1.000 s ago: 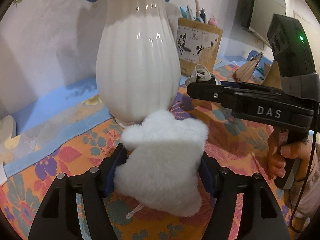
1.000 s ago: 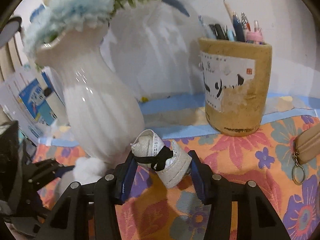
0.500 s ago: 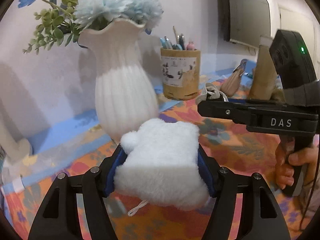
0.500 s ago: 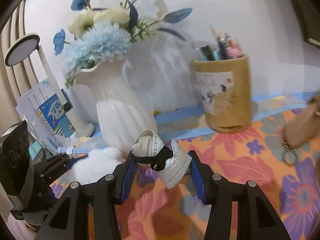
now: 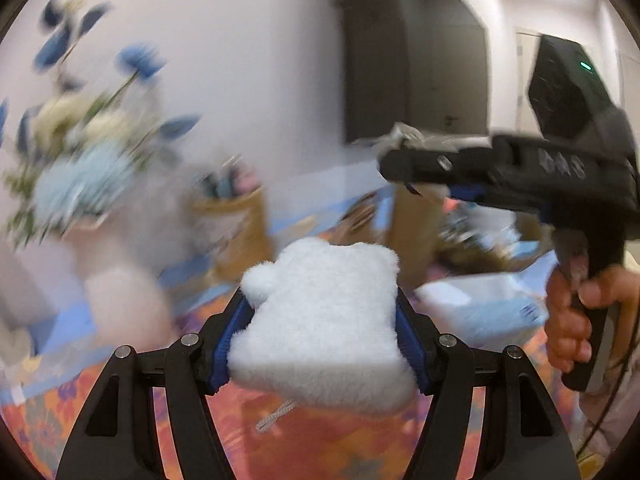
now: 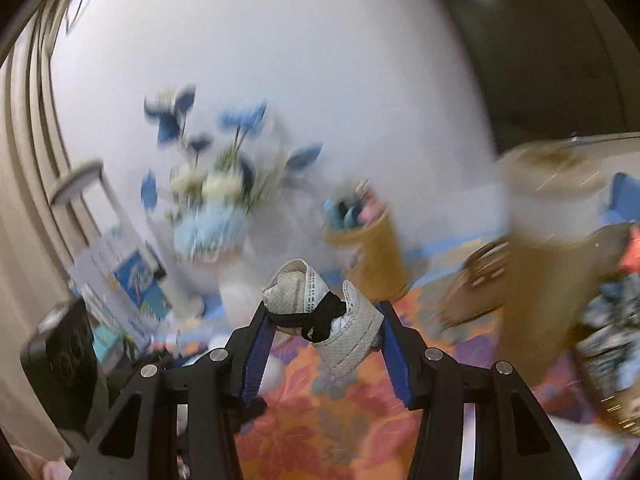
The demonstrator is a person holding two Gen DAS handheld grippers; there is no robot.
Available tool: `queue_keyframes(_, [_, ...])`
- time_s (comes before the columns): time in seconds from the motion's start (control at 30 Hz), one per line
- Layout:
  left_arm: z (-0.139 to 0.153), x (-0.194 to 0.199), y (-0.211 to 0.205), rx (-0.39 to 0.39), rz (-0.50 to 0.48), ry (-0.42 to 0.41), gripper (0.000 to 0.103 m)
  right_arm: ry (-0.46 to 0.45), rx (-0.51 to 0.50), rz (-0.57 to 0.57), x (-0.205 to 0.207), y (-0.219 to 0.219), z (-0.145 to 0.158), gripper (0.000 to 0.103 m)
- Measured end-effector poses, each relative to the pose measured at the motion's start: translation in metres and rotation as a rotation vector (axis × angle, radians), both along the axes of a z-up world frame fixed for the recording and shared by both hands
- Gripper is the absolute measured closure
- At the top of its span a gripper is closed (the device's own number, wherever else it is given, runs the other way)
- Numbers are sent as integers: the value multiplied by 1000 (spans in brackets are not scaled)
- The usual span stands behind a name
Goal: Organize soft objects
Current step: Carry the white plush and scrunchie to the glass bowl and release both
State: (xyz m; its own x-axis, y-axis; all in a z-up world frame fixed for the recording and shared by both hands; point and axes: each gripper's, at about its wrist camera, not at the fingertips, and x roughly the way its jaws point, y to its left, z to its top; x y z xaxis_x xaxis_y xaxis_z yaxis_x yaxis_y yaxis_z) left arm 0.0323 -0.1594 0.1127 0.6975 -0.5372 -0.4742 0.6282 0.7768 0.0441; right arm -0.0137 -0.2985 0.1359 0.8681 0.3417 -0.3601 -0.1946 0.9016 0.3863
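While the left gripper [image 5: 320,344] is clamping a white plush [image 5: 324,324] between its blue pads, the right gripper [image 6: 324,344] is pinching a rolled beige band [image 6: 324,316] tied with a black strap — both soft things are hanging clear of the table, each held in its own jaws. In the left view the right gripper [image 5: 508,176] is riding alongside, a hand [image 5: 576,320] wrapped round its grip.

Both loads are squashy, so I judge the carry is going best with steady pressure and no extra squeeze; the plush is bulging past the pads and a cord is dangling under it, which could be snagging on clutter. The band is sitting near the fingertips, so a jerk could be shaking it loose.

Below, a floral cloth [image 6: 332,424] in orange and purple is covering the table. Behind — all of it blurred — a vase [image 6: 236,280] of blue and white flowers and a pen pot [image 6: 368,252] are standing near a pale wall, with a tall tan cylinder [image 6: 532,280] at right. Where the things are going is not showing.
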Motion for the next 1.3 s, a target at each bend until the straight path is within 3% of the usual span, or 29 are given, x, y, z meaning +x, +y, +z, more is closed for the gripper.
queue_keyframes(0.13, [17, -17, -46, -4, -74, -52, 38, -73, 20, -75, -24, -49, 32, 53])
queue_keyframes(0.27, [25, -18, -91, -21, -118, -4, 38, -98, -1, -155, -37, -88, 55, 53])
queue_keyframes(0.43, [27, -32, -149, -4, -174, -64, 38, -60, -23, -235, -30, -140, 67, 53])
queue_keyframes(0.57, [23, -31, -189, 17, -158, -109, 38, -15, -24, -271, -15, -175, 66, 53])
queue_keyframes(0.73, [9, -7, -231, 25, -138, -57, 38, 55, -60, -317, 10, -214, 57, 53])
queue_keyframes(0.8, [3, 3, -243, 42, -139, -36, 31, 85, -70, -325, 19, -225, 50, 53])
queue_keyframes(0.83, [0, 8, -247, 48, -144, -26, 28, 102, -84, -337, 26, -231, 46, 51])
queue_keyframes(0.9, [-4, 13, -250, 52, -153, -5, 26, 137, -110, -364, 34, -239, 39, 35])
queue_keyframes(0.93, [-5, 15, -250, 49, -159, 9, 24, 151, -121, -385, 36, -241, 36, 20])
queue_keyframes(1.0, [-8, 17, -249, 48, -165, 41, 21, 165, -123, -416, 38, -246, 31, 9])
queue_keyframes(1.13, [-7, 21, -240, 33, -165, 81, 19, 164, -73, -437, 30, -256, 30, 9])
queue_keyframes(1.3, [7, -4, -231, 24, -194, 54, 19, 115, 1, -457, 4, -256, 42, 9])
